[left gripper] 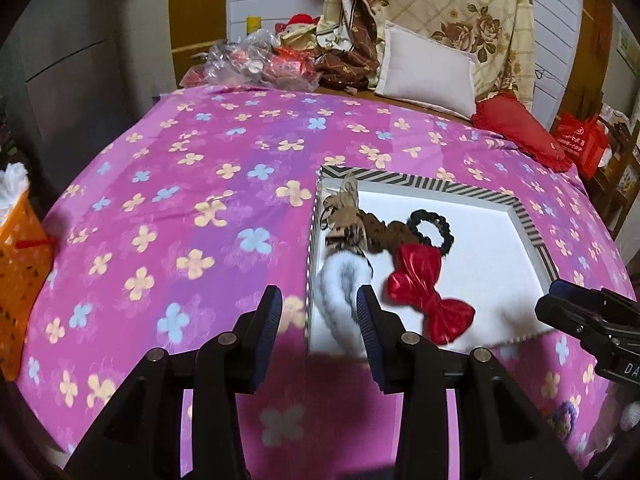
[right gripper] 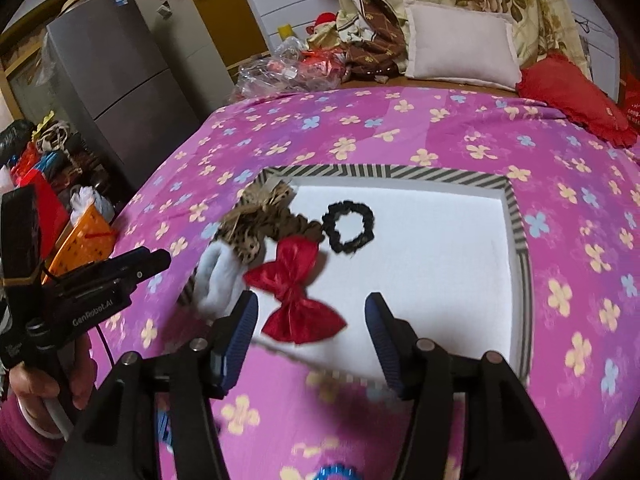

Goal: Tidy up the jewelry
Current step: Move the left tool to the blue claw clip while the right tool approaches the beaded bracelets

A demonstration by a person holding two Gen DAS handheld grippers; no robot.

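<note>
A shallow white box with a striped rim [left gripper: 420,179] [right gripper: 516,216] lies on the pink flowered bedspread. In it are a red bow [left gripper: 428,296] [right gripper: 298,292], a black scrunchie [left gripper: 434,226] [right gripper: 349,226], a leopard-print scrunchie [left gripper: 384,236] [right gripper: 256,232] and a white fluffy scrunchie [left gripper: 340,284] [right gripper: 218,280] at the box's near left corner. My left gripper [left gripper: 318,308] is open and empty, just before the white scrunchie. My right gripper [right gripper: 310,312] is open and empty, with the red bow between its fingers' line of sight.
The bed [left gripper: 180,200] carries a white pillow [left gripper: 428,68], a red cushion [left gripper: 520,128] and clutter in plastic bags [left gripper: 248,60] at its far end. An orange bag [left gripper: 20,264] and a grey fridge [right gripper: 120,92] stand to the left. A blue item [right gripper: 336,472] lies near the front edge.
</note>
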